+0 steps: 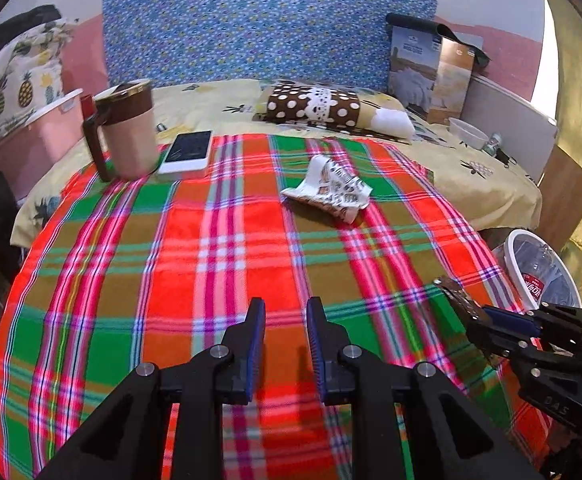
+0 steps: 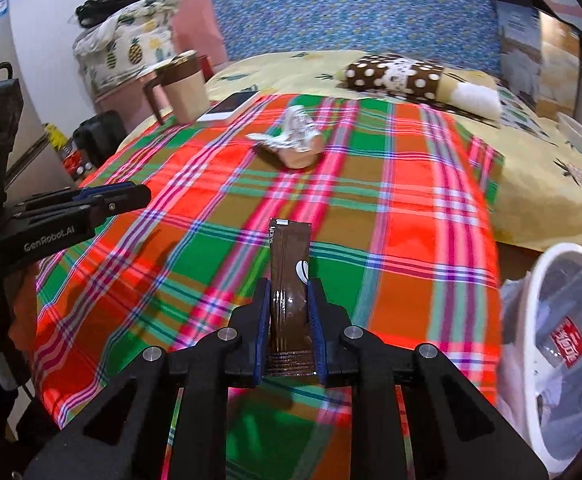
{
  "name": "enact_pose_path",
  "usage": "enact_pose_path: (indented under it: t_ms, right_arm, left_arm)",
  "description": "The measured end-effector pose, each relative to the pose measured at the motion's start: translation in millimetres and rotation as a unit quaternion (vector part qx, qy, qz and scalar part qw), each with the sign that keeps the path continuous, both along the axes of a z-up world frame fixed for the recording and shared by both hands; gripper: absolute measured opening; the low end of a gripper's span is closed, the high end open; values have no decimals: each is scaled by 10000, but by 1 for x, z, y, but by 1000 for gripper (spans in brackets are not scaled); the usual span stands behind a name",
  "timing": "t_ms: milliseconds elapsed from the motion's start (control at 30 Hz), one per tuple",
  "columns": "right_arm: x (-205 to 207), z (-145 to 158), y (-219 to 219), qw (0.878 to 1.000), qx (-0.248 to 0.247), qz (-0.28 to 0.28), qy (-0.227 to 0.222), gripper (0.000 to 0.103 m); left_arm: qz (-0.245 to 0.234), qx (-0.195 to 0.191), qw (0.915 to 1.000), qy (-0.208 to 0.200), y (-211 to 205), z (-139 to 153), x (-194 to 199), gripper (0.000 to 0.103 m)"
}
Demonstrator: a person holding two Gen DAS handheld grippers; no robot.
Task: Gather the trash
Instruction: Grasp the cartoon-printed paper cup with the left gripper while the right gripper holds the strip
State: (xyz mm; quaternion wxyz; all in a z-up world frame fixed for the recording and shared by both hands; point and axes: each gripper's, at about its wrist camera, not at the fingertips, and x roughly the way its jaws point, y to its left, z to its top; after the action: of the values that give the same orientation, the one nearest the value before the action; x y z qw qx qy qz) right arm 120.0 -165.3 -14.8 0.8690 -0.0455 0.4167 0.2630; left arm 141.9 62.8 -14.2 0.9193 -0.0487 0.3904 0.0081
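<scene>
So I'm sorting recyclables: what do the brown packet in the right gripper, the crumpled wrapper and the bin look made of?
The brown packet looks like glossy plastic or foil laminate: it glints and has a crimped end. The crumpled wrapper seems printed paper or thin film, holding sharp creases with a matte look. The bin appears to be smooth white hard plastic, lined with a clear bag.

Both wrist views look forward, low over the plaid blanket — sharing crumpled wrapper and headboard.
</scene>
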Motion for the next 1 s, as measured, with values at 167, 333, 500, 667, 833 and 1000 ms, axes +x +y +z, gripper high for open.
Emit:
enact_pose_path:
  t_ms: [167,333,500,667,833,1000]
  right_arm:
    - [7,3,-13,9998,63,-162,-55,21]
    - [14,3,-22,9996,102,-269,-83,21]
    - [19,1,-29,9994,118,-328,-89,21]
    - [23,-1,-30,9993,120,-359,-80,21]
    - [27,-4,-33,9991,129,-393,-66,21]
    - [30,-5,-37,9990,151,-424,-61,21]
  left_arm:
    - [-151,-9,9999,-20,-10,5,21,32]
    - [-221,39,9997,-22,-16,5,46,32]
    - [-198,-86,9998,-18,-14,3,70,39]
    - [-54,-277,9996,20,-3,-3,96,42]
    - [0,-734,9972,152,5,-11,121,42]
    - [203,-1209,9915,430,7,-22,144,43]
